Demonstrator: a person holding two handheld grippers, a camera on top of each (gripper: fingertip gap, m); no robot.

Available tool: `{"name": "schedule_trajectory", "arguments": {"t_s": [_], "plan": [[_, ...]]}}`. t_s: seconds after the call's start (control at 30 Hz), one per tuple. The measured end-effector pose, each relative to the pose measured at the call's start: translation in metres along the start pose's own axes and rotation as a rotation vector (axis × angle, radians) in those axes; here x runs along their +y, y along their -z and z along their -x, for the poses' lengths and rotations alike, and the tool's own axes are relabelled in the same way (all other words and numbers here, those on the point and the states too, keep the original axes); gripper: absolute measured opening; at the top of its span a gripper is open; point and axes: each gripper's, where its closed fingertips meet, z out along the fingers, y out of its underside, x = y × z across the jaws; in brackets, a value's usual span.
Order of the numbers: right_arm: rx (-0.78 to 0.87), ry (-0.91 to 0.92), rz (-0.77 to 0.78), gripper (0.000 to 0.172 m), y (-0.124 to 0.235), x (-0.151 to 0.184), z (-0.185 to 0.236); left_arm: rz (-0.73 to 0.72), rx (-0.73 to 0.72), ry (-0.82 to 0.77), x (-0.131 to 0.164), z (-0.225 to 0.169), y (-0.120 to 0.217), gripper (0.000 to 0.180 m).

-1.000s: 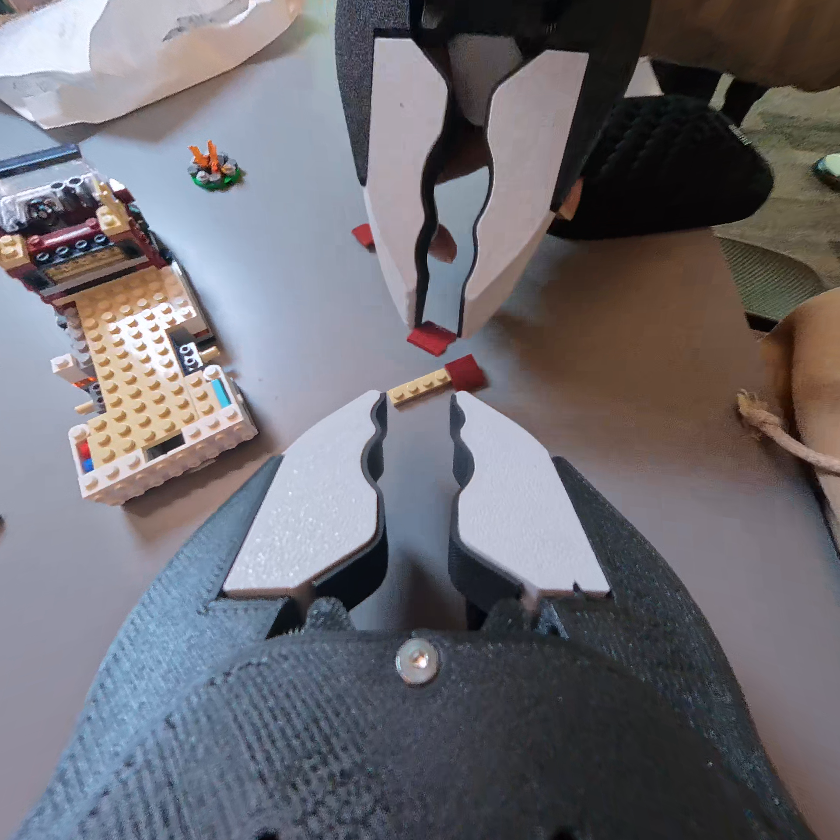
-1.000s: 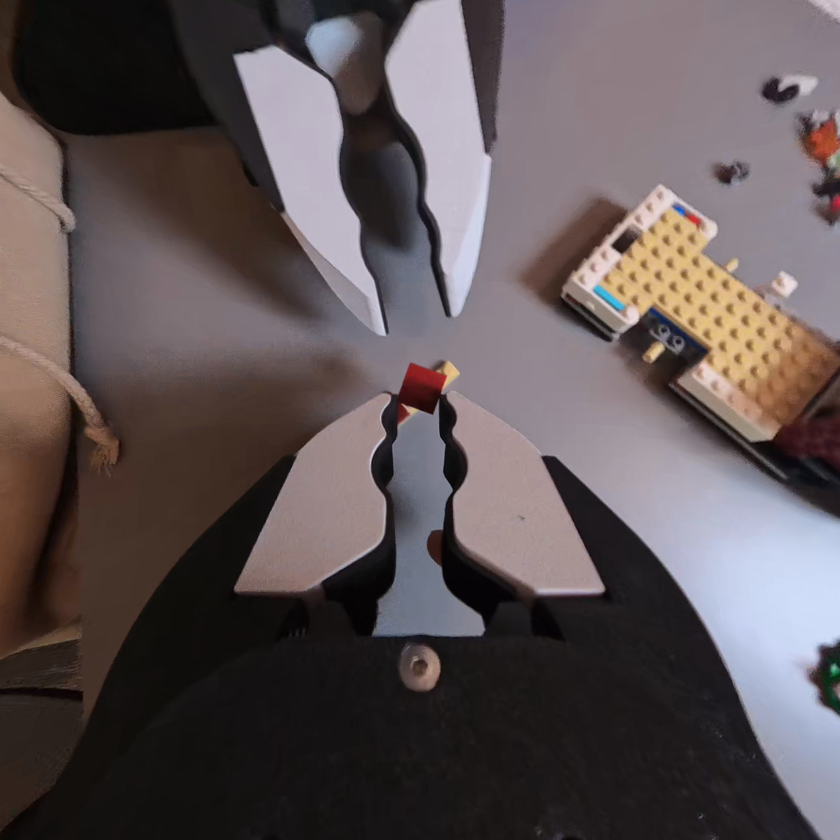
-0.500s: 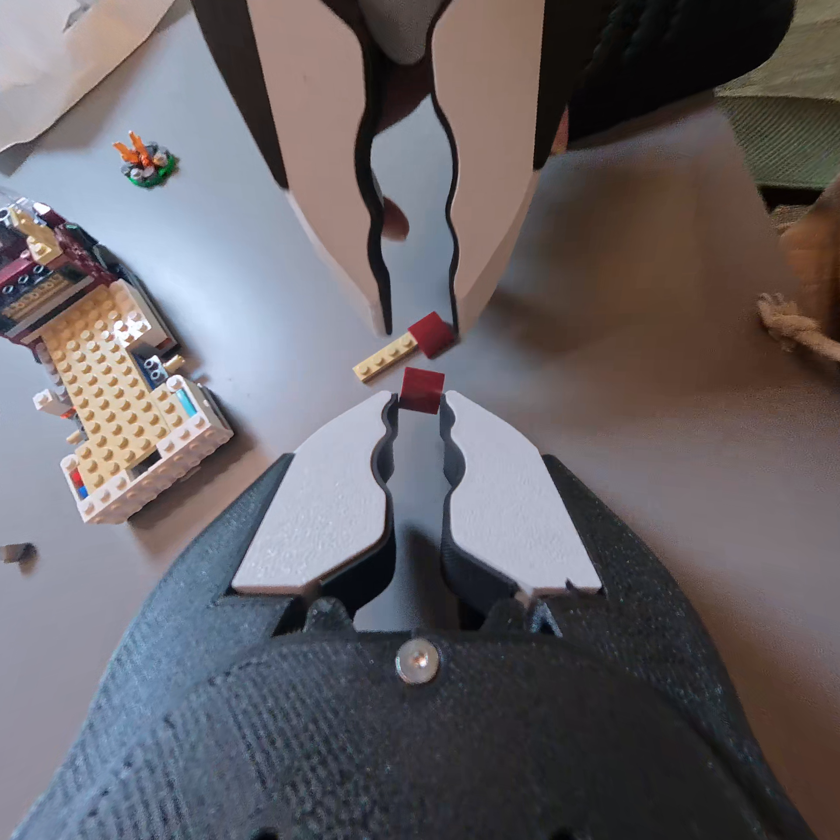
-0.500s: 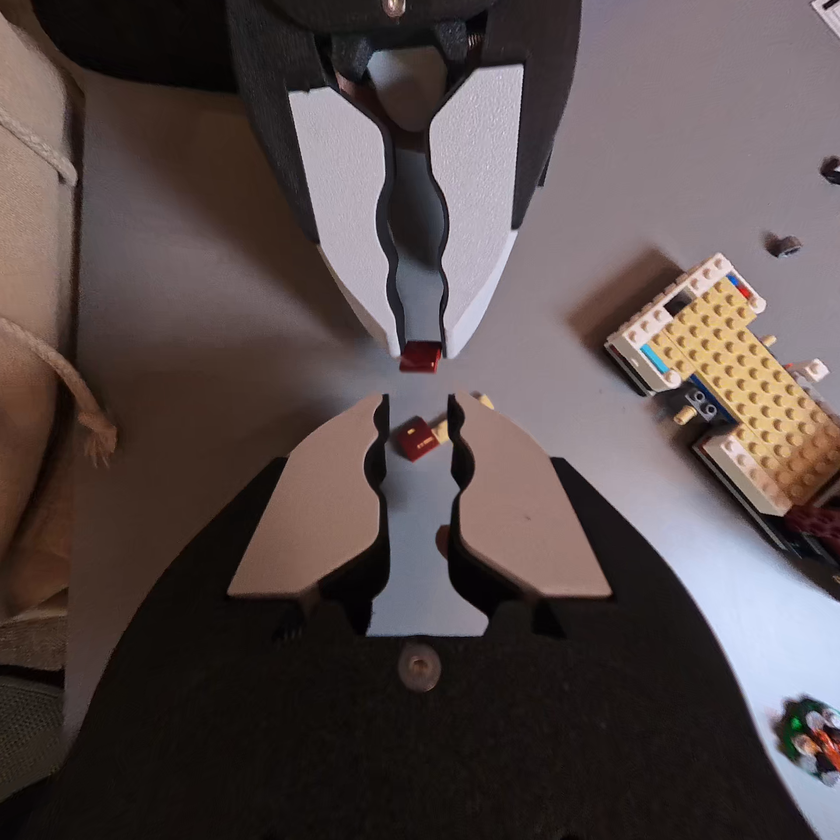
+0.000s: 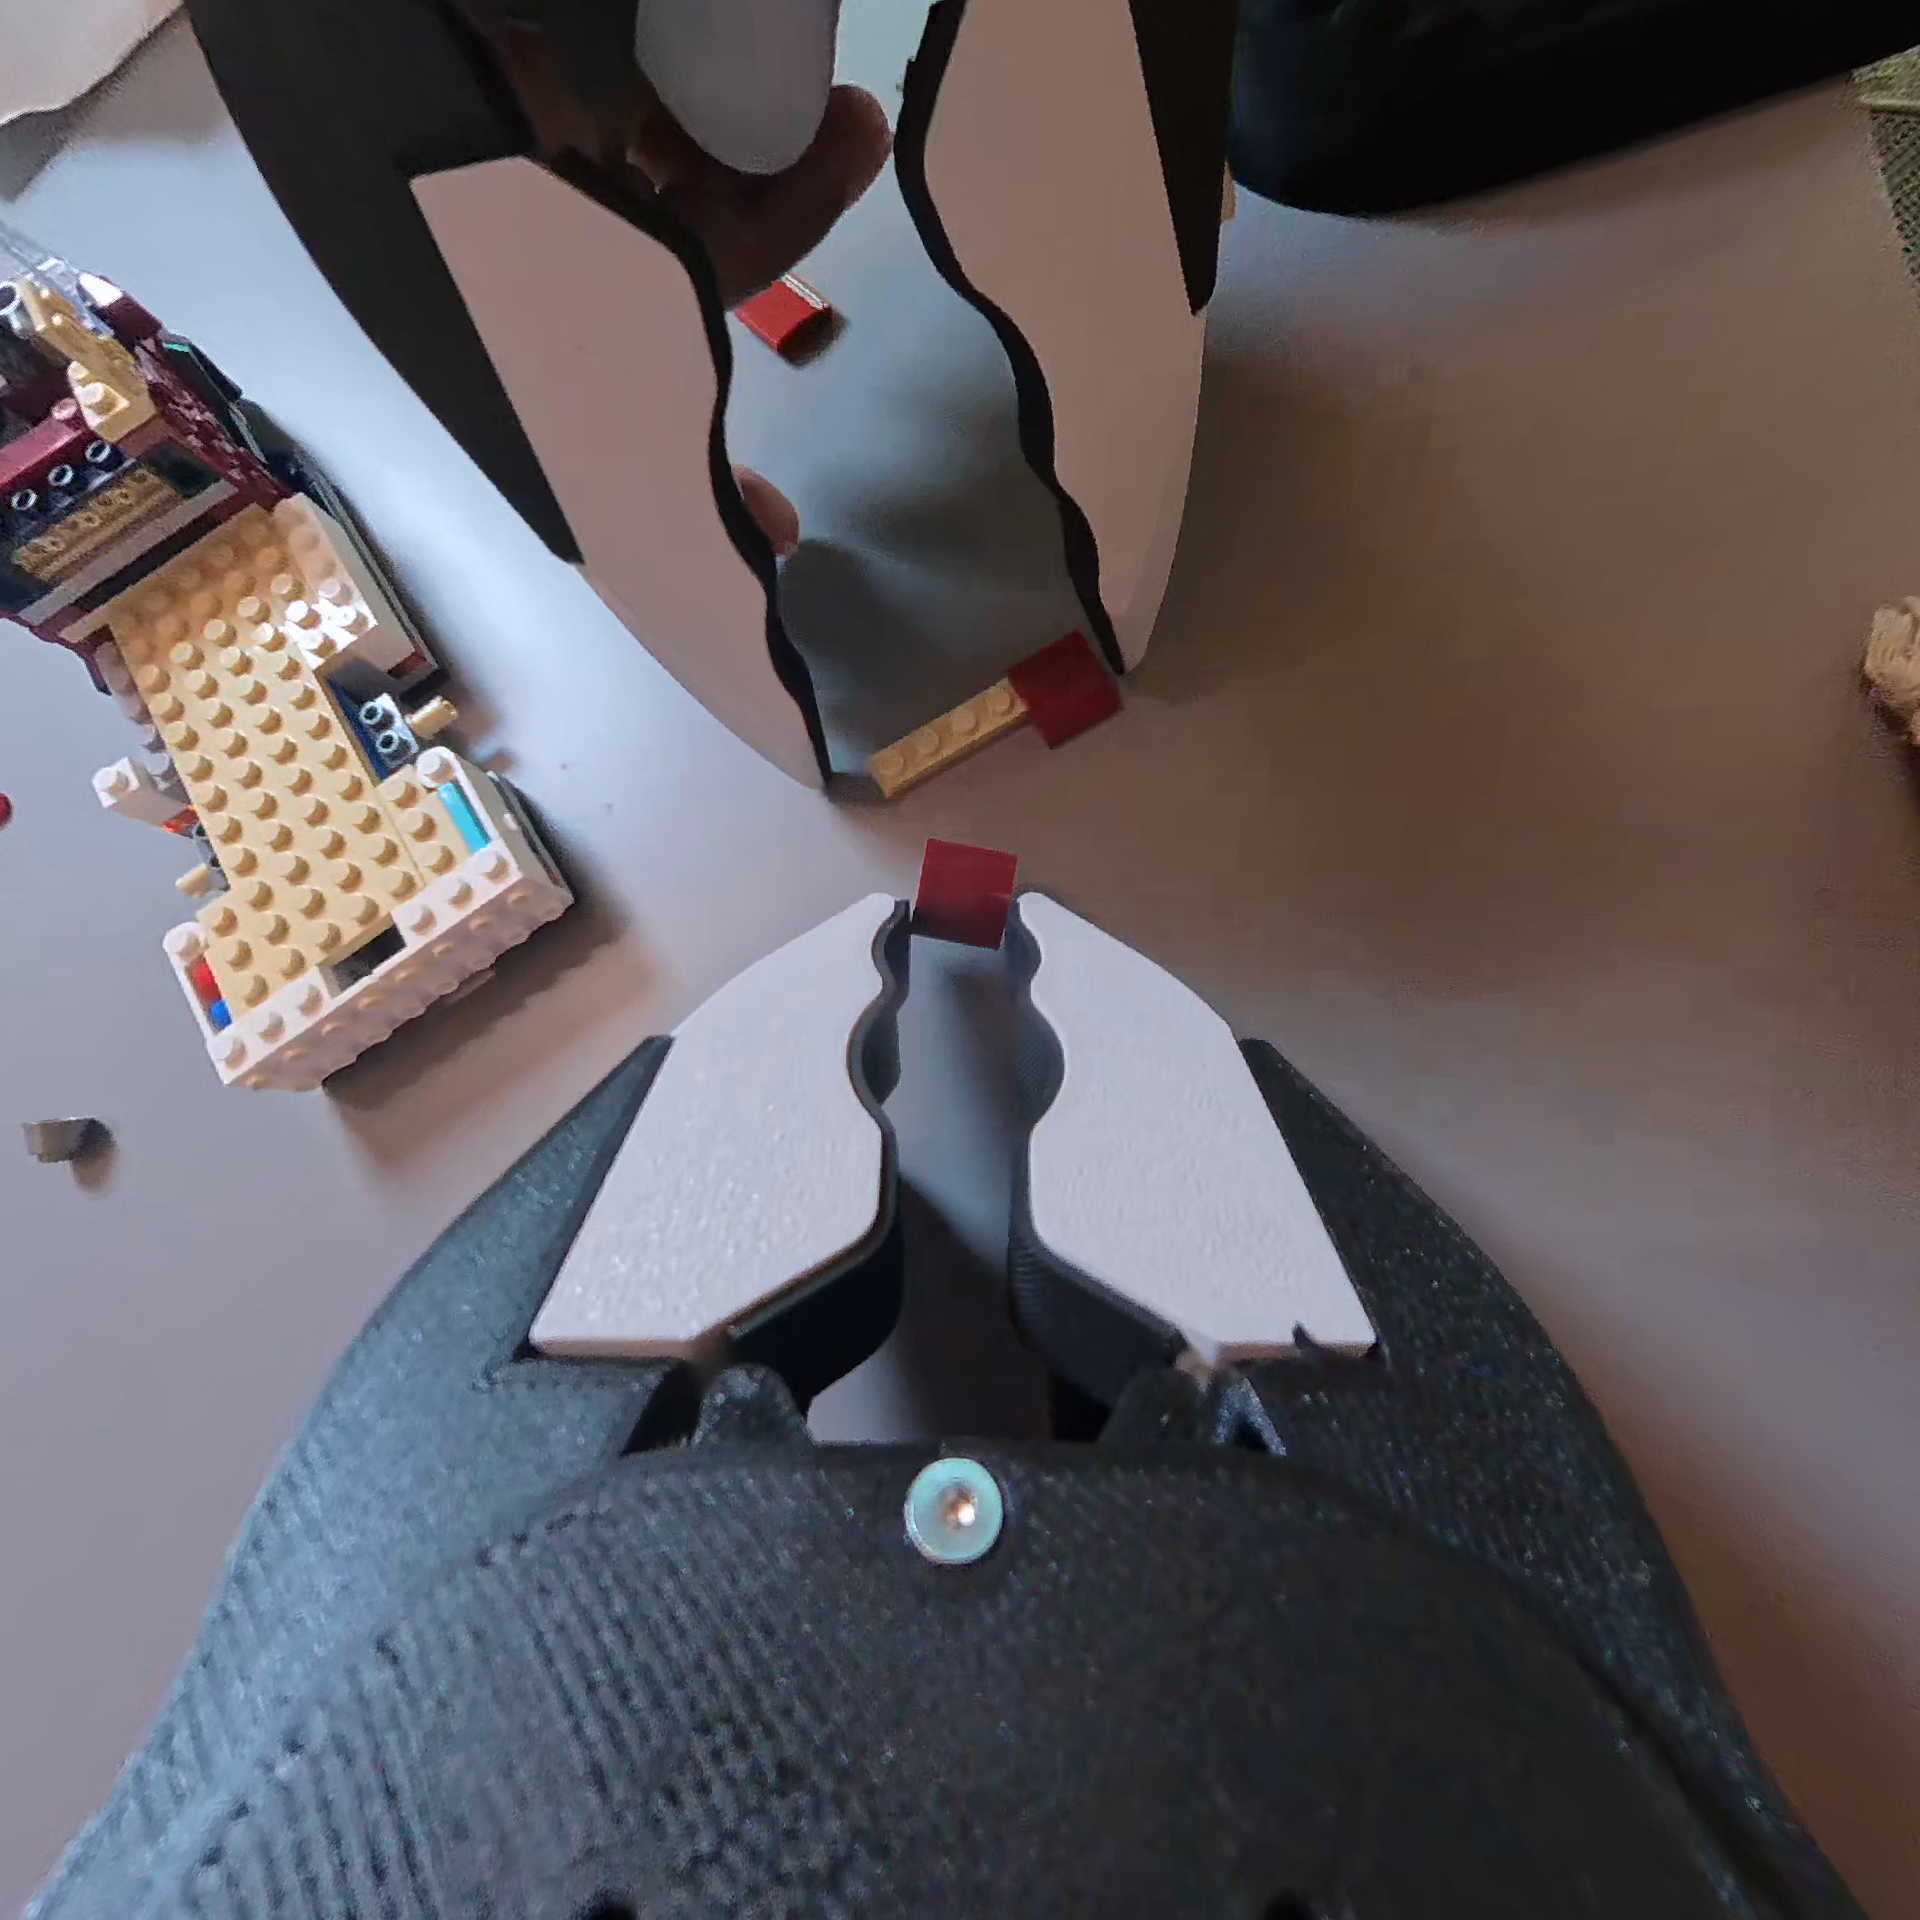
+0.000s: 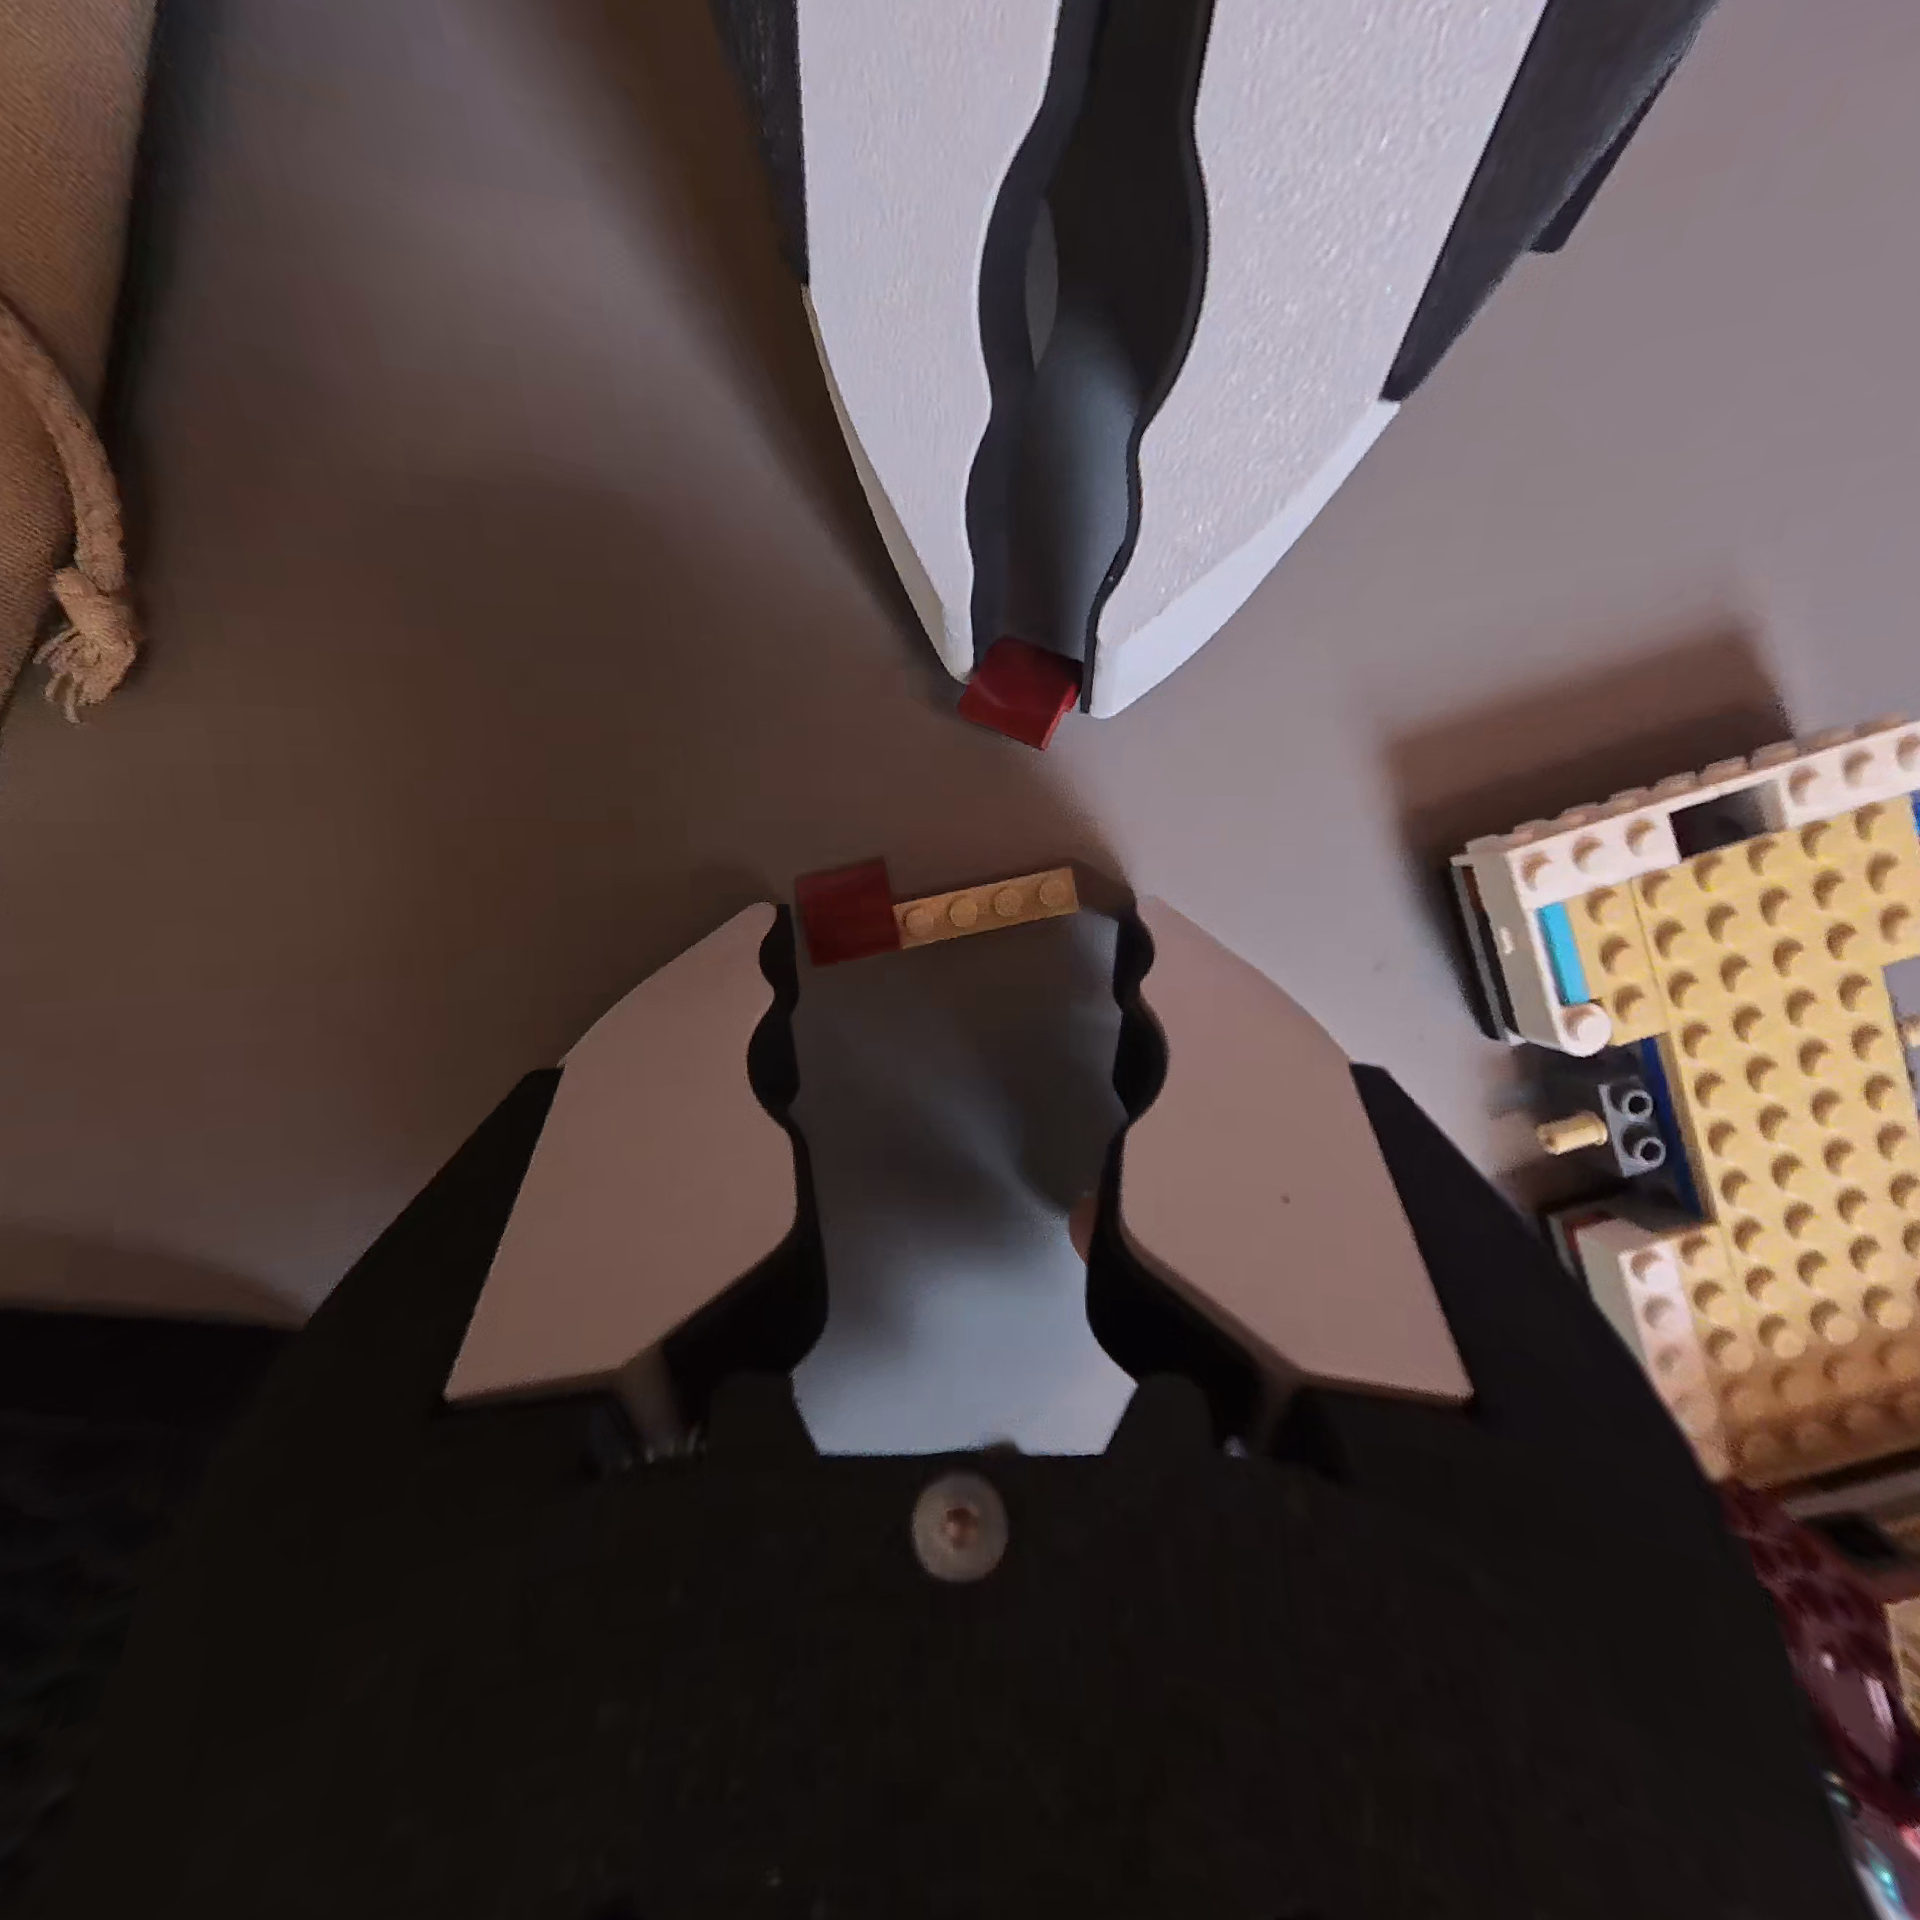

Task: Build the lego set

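Observation:
My left gripper is shut on a small red brick, which sticks out past its fingertips, just above the grey table. The right wrist view shows the same grasp from the front, with the red brick between both pads. My right gripper is open and low over the table. A tan studded plate with a dark red tile on one end lies flat between its fingertips. In the left wrist view this plate lies between the right gripper's spread fingers.
A tan and white brick model stands left of the grippers, and it shows at the right in the right wrist view. Another red tile lies behind the right gripper. A small grey piece lies at the far left. A cloth bag with a cord lies at the table's side. The grippers' ends are close to 4 cm from one another. The small grey piece is about 15 cm from both grippers' fingertips.
The red brick went from my right gripper's tips into my left gripper, which shut on it. My right gripper then opened wide and now straddles the tan plate.

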Motion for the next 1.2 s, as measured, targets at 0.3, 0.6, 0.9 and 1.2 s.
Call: {"name": "schedule_trajectory", "arguments": {"t_s": [0.3, 0.6, 0.9, 1.2], "plan": [[0.055, -0.107, -0.110, 0.050, 0.001, -0.007, 0.004, -0.019, 0.050, 0.052, -0.004, -0.004, 0.000, 0.017], [0.310, -0.319, -0.328, 0.050, 0.011, -0.025, 0.006, -0.026, 0.081, 0.058, -0.023, -0.008, 0.007, 0.017], [0.465, -0.359, -0.396, 0.050, 0.022, -0.028, 0.008, 0.054, 0.098, 0.003, -0.039, -0.015, 0.005, 0.018], [0.542, -0.371, -0.435, 0.050, 0.033, -0.028, 0.016, 0.090, 0.146, -0.012, -0.051, -0.022, 0.005, 0.018]]}}
